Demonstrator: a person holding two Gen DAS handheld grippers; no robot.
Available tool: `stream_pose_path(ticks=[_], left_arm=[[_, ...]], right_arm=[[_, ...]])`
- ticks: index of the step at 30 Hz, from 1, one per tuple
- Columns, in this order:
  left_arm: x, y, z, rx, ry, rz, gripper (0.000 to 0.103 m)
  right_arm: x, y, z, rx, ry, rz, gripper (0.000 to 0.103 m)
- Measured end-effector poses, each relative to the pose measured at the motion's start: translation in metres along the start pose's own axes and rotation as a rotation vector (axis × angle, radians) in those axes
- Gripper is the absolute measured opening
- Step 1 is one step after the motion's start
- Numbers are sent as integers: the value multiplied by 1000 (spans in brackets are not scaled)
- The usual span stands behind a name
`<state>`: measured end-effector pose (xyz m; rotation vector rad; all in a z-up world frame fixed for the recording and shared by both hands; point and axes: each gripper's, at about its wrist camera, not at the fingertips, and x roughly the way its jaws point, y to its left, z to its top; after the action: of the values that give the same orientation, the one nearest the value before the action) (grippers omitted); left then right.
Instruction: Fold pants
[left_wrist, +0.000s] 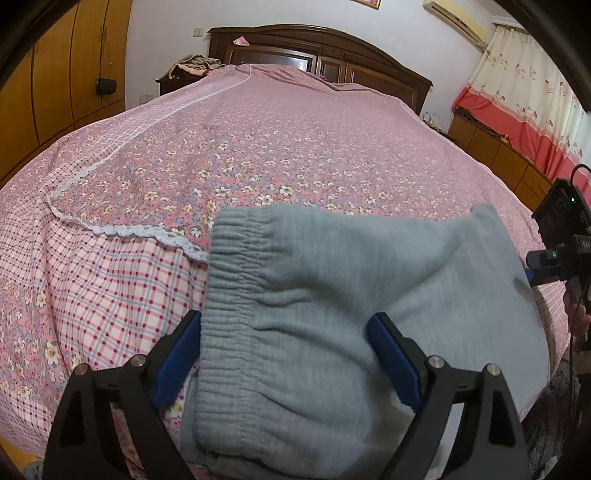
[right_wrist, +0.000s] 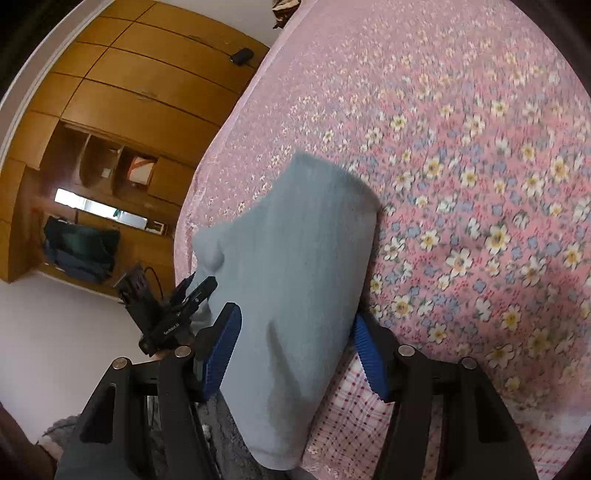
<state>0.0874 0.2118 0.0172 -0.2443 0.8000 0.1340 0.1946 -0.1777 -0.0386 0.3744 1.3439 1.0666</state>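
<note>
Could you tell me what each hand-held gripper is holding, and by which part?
Neither visibly clamps anything. The left hand-held gripper straddles the pants at the waistband; the right hand-held gripper straddles their plain end. Both jaws stand open.

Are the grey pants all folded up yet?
Nearly. The grey pants already lie in a doubled-up bundle at the bed's near edge, waistband showing. The left gripper and right gripper straddle the cloth, jaws wide open. Left: maybe smoothing it.
</note>
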Motion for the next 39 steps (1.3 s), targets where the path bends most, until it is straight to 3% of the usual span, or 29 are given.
stream_pose_path(ticks=[4, 5, 6, 7, 9, 11, 16, 20, 23, 25, 27, 28, 33, 37, 39], left_arm=[[0, -4, 1, -5, 4, 7, 94], [0, -6, 2, -8, 5, 10, 94], [-1, -7, 3, -11, 6, 15, 94], [-4, -9, 5, -11, 4, 11, 94], [-11, -16, 10, -1, -12, 9, 94], [-19, -30, 15, 18, -59, 39, 94], [-29, -72, 30, 26, -116, -46, 94], [-20, -101, 31, 94, -79, -48, 94], [-10, -117, 29, 145, -48, -22, 94], [-7, -129, 29, 165, -41, -21, 94], [-6, -137, 30, 179, -53, -34, 94], [-7, -145, 32, 192, -62, -44, 94], [-18, -184, 50, 274, -125, -76, 94], [-31, -226, 75, 303, -195, -147, 94], [-23, -251, 86, 308, -172, -208, 94]], right_arm=[[12, -7, 24, -15, 20, 22, 62], [15, -8, 30, -22, 25, 39, 57], [20, -8, 38, -30, 42, 16, 25], [22, -9, 41, -27, 60, -23, 12], [10, -5, 44, 33, 58, -62, 11], [-9, 6, 45, -18, 50, -51, 11], [-79, -16, 44, -36, 75, -199, 11], [-126, -64, 42, 12, 54, -219, 13], [-126, -88, 48, 37, 63, -252, 29], [-134, -87, 40, 3, 28, -235, 33], [-147, -81, 32, -28, -22, -203, 53], [-155, -75, 23, -41, -43, -196, 57], [-193, -64, -9, -33, -121, -305, 59], [-205, -51, -24, -14, -187, -175, 59], [-193, -39, -27, -32, -192, -121, 59]])
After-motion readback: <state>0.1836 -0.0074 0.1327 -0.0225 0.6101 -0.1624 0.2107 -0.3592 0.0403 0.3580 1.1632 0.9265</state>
